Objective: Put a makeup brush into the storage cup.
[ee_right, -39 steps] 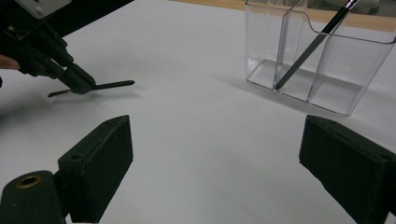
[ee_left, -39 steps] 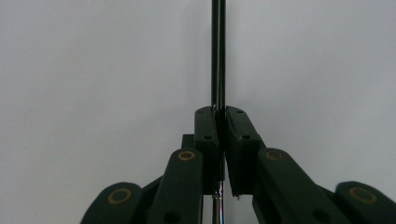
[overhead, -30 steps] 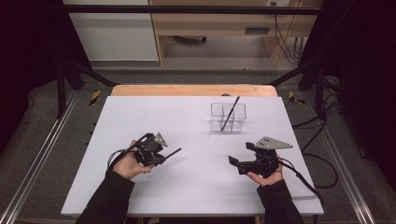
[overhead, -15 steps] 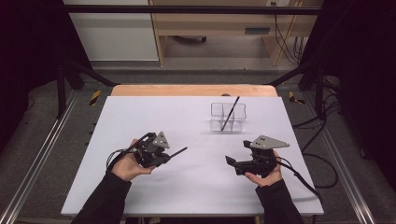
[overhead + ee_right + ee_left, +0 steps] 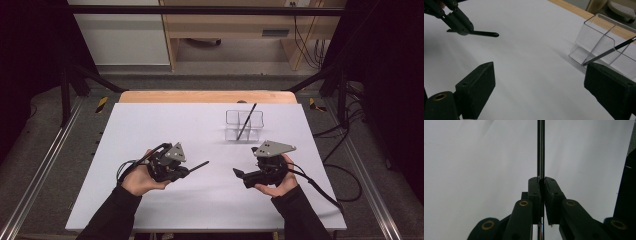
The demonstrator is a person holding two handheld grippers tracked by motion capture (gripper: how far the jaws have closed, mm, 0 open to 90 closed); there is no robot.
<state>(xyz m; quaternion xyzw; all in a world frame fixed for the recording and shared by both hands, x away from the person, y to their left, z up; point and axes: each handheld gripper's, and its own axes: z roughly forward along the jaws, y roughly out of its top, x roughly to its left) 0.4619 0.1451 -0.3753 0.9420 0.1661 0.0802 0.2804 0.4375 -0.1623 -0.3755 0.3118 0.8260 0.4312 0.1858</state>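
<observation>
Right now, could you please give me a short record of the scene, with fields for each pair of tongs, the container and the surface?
left tongs: shut on a thin black pen, which sticks out past the jaw tips toward the right hand
right tongs: open, nothing between the jaws, held above the table
container: clear divided holder at the far right of the table
container contents: one black pen leaning in it
surface: white table with a wooden far edge

black sleeves, black tools, seemingly brass-ringed screws
</observation>
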